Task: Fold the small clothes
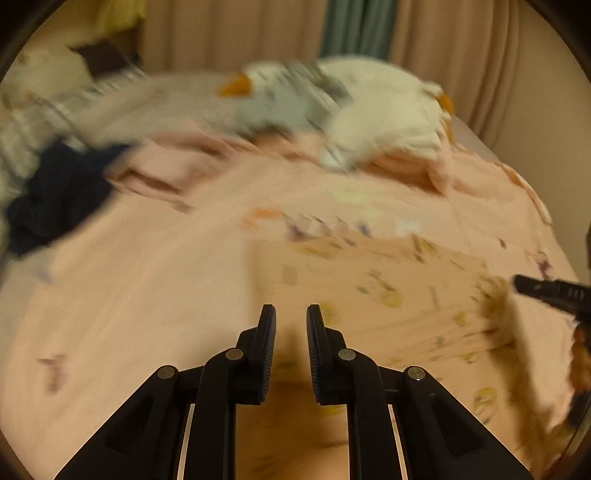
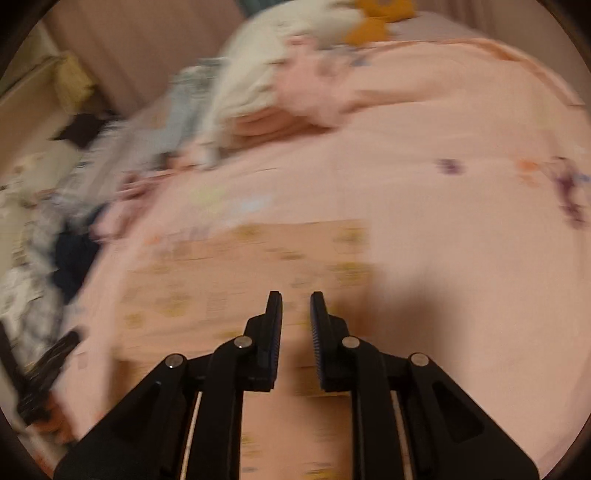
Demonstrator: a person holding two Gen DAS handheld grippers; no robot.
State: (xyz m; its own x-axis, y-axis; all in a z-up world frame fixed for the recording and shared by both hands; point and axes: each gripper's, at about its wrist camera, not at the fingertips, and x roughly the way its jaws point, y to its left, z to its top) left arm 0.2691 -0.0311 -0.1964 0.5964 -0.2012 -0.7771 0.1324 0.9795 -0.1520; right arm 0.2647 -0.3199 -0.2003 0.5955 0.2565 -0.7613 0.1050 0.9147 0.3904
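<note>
A small peach garment with yellow prints [image 1: 388,280] lies flat on the pink bedsheet [image 1: 147,295]; it also shows in the right wrist view [image 2: 251,273]. My left gripper [image 1: 291,310] is open and empty, just above the garment's left part. My right gripper [image 2: 296,297] is open and empty over the garment's right part; its finger shows at the right edge of the left wrist view [image 1: 546,290]. The left gripper shows blurred at the lower left of the right wrist view [image 2: 48,365]. Both views are motion-blurred.
A dark navy garment [image 1: 59,192] lies at the left of the bed. A heap of white, grey and pink clothes [image 1: 351,110] sits at the far side, with orange pieces [image 2: 373,22]. Beige curtains [image 1: 221,33] hang behind the bed.
</note>
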